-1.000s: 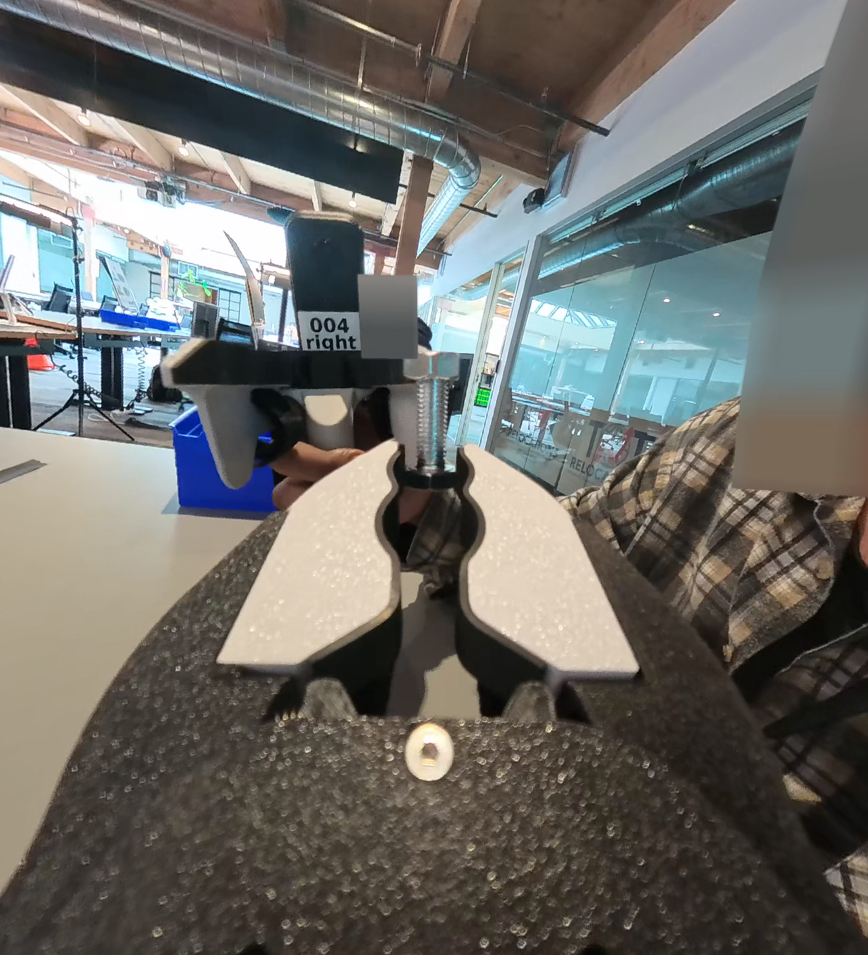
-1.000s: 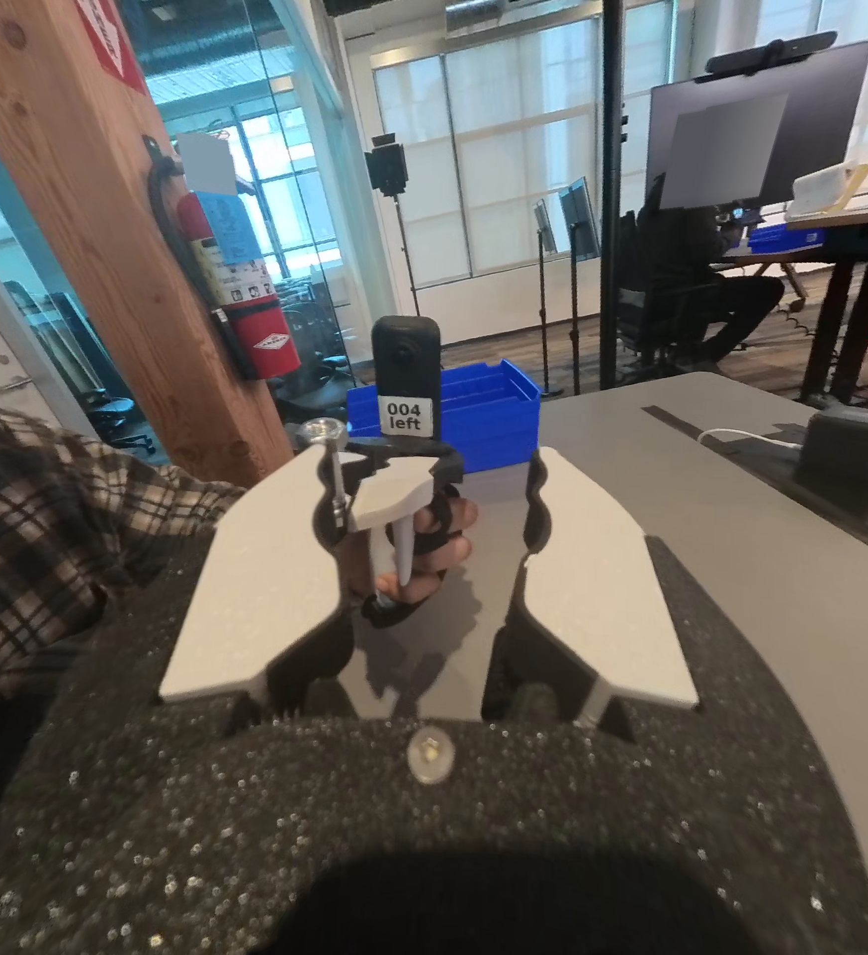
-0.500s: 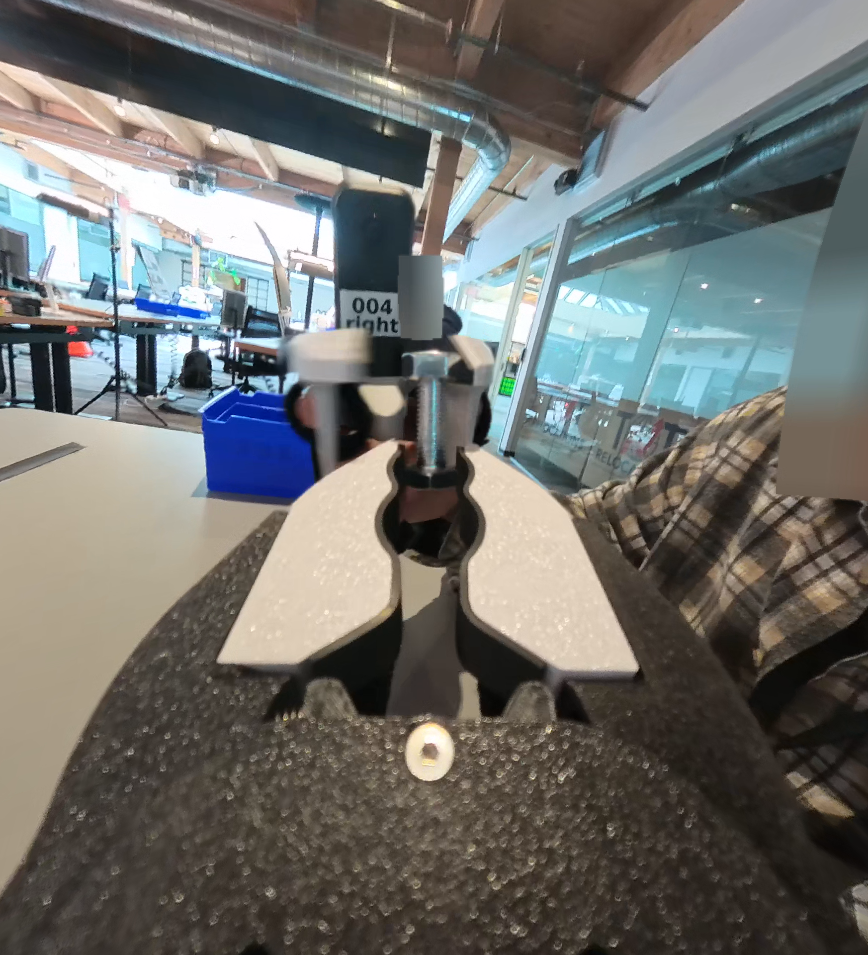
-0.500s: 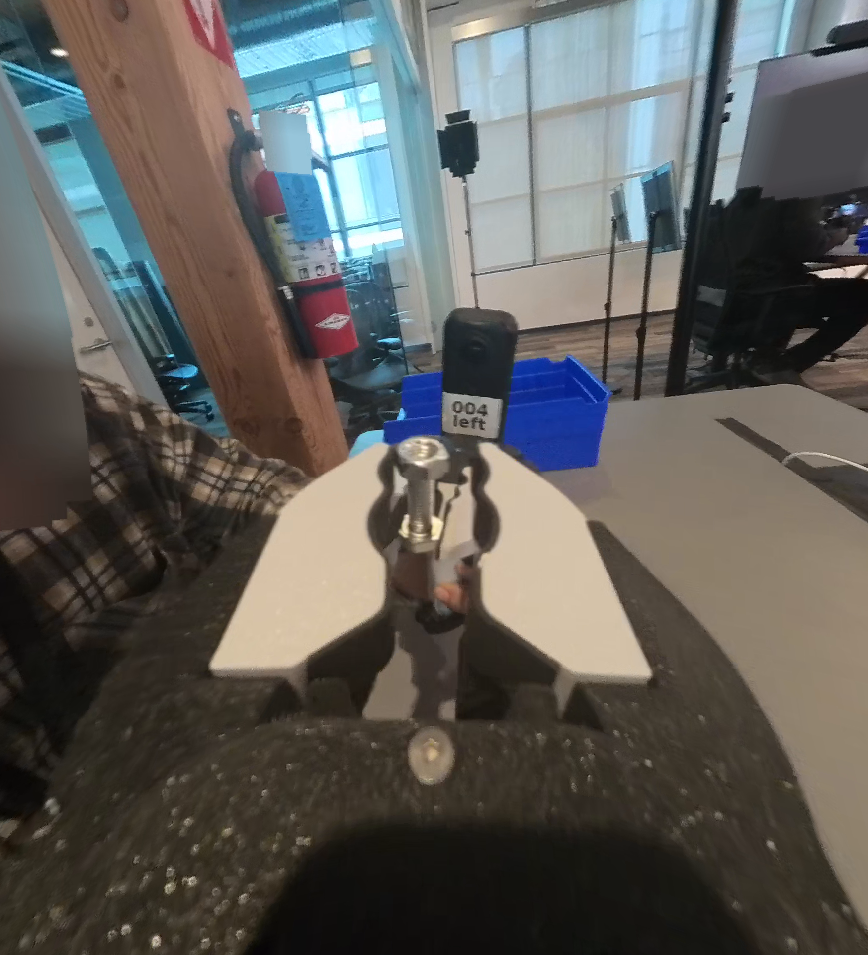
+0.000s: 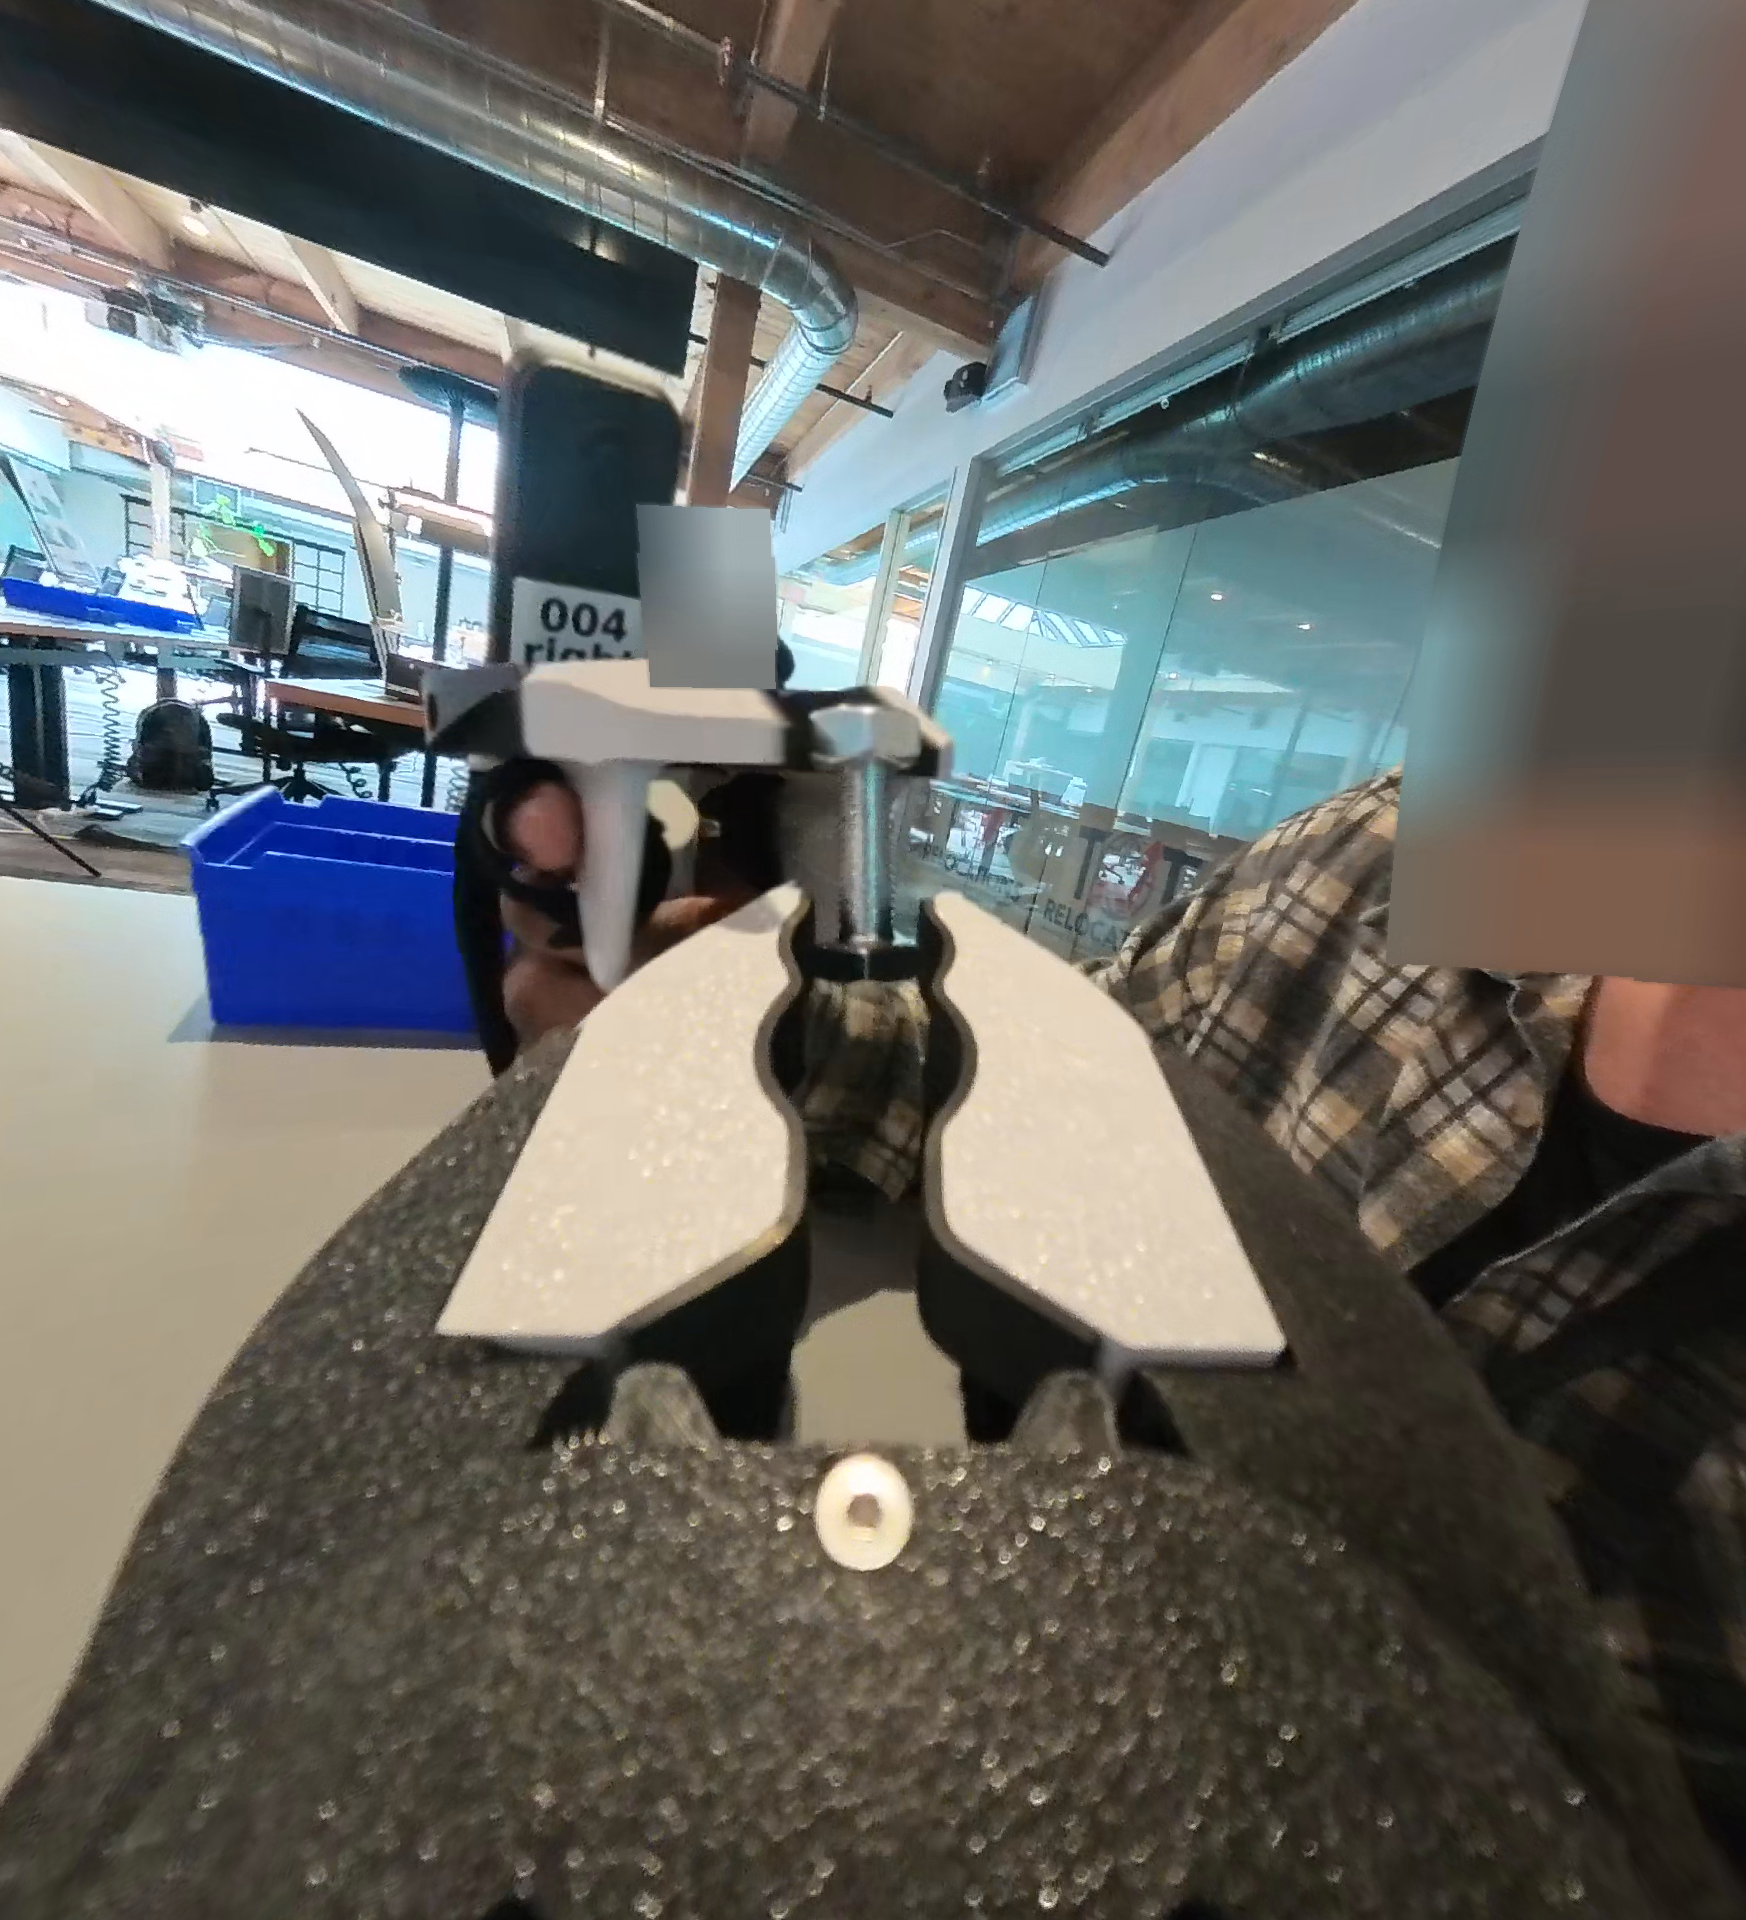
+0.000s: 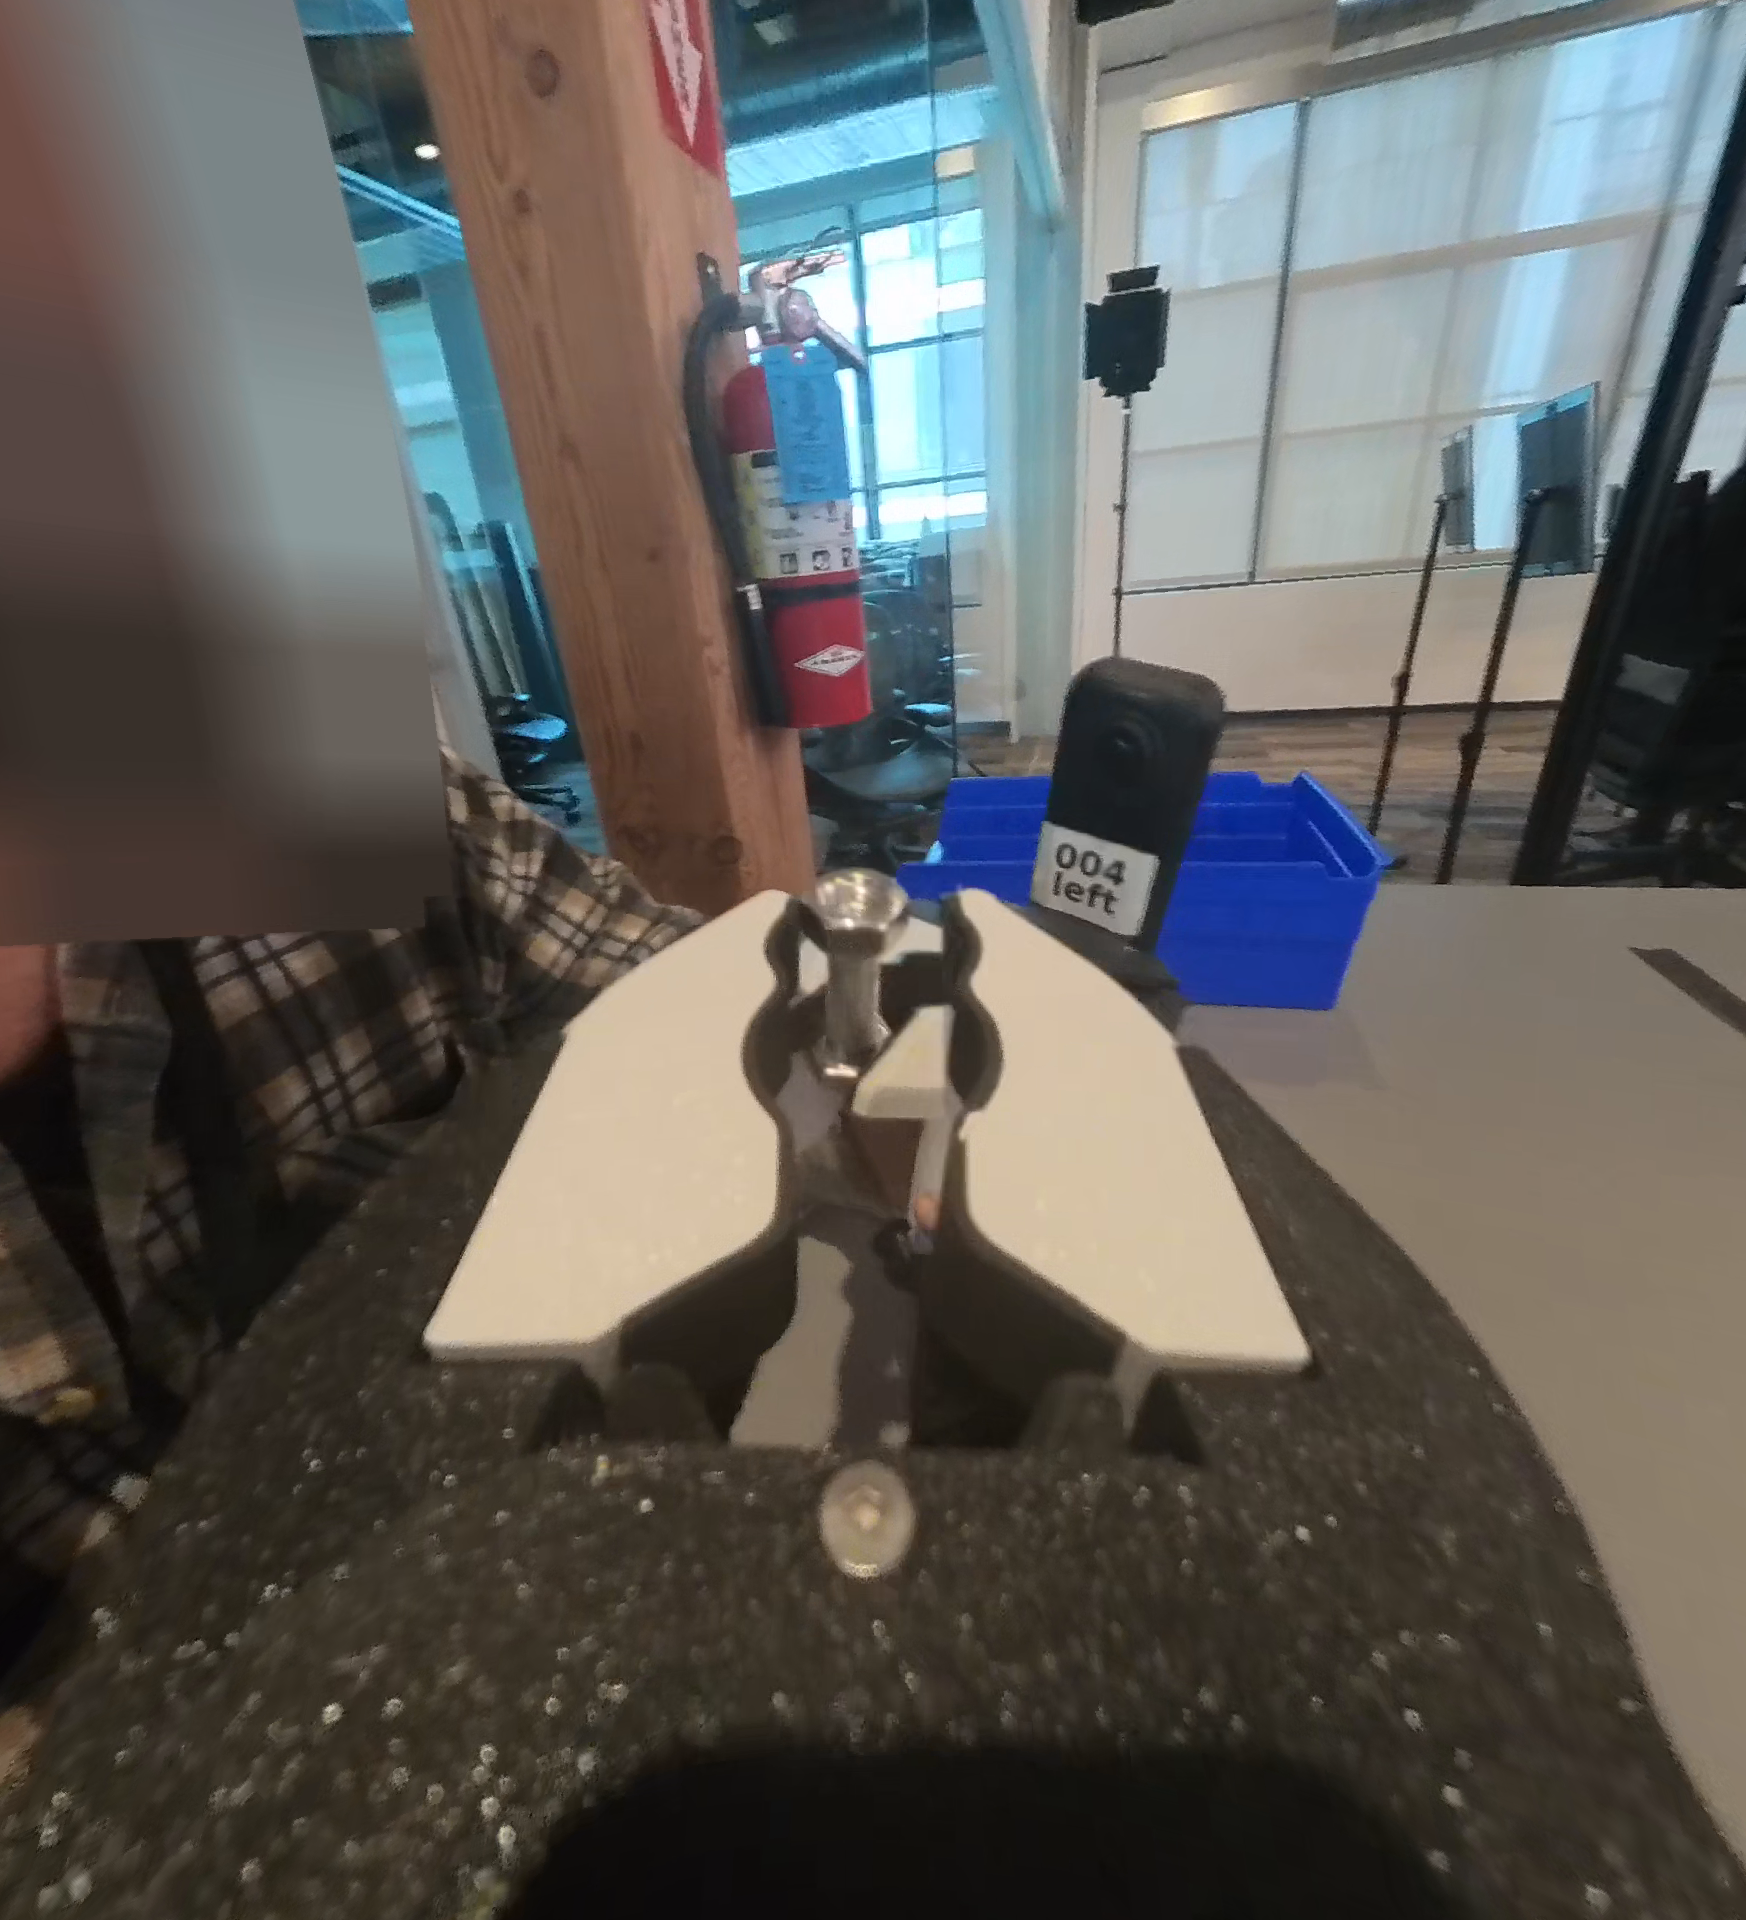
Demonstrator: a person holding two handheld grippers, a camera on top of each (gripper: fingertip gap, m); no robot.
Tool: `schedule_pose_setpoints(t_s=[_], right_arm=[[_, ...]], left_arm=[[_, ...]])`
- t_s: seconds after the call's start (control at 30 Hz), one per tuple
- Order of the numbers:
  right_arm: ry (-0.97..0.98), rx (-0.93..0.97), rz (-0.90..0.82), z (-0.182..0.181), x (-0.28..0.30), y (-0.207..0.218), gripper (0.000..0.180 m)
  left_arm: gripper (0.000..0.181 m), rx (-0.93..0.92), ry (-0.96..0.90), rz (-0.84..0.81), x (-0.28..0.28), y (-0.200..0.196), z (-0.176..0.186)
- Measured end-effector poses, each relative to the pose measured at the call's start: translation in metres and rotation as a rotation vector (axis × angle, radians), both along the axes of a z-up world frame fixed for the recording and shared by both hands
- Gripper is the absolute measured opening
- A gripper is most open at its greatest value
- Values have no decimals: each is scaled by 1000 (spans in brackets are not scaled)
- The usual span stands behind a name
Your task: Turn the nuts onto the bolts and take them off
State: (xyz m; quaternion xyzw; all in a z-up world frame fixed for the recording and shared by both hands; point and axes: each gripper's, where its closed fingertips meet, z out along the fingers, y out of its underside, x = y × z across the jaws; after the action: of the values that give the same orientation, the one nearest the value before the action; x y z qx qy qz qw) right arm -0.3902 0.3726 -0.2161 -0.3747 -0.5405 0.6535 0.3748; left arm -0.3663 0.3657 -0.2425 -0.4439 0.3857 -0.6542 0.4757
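My left gripper is shut on a dark nut at its fingertips. A silver bolt stands upright out of the nut with its hex head on top. My right gripper is shut on the bolt's head, and the shank runs down to the nut. In the right wrist view one finger of the left gripper shows between my fingers. In the left wrist view the right gripper's white finger lies level across the bolt head. Both are held in the air above the table.
A blue bin stands on the pale table; it also shows in the right wrist view. A person in a plaid shirt is close on one side. A wooden post with a red fire extinguisher stands behind. The tips of both grippers are at nearly the same place.
My right gripper was open beside the bolt, then shut on the bolt head, and has since swung round the bolt's axis. My left gripper kept hold of the nut.
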Motion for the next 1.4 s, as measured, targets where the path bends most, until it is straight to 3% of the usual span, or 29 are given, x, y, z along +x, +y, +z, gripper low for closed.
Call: schedule_pose_setpoints(t_s=[0.17, 0.4, 0.8, 0.87, 0.97, 1.23, 1.4], right_arm=[[-1, -36, -129, 0, 3, 27, 27], [9, -44, -100, 5, 1, 17, 40], [-25, -51, -130, -1, -3, 22, 40], [-30, -51, -126, -2, -6, 20, 37], [-21, -42, -93, -1, -5, 15, 18], [24, -75, -138, 5, 8, 31, 18], [-37, -36, -286, -2, 17, 54, 18]], left_arm=[[18, 3, -15, 42, -6, 5, 4], [18, -13, -2, 104, -7, 16, 0], [18, -18, -2, 115, -7, 17, -1], [18, -19, 1, 118, -7, 18, -1], [18, -22, 2, 118, -7, 18, -1], [18, -24, 9, 118, -7, 19, -3], [18, -20, 77, 194, -9, 31, -13]])
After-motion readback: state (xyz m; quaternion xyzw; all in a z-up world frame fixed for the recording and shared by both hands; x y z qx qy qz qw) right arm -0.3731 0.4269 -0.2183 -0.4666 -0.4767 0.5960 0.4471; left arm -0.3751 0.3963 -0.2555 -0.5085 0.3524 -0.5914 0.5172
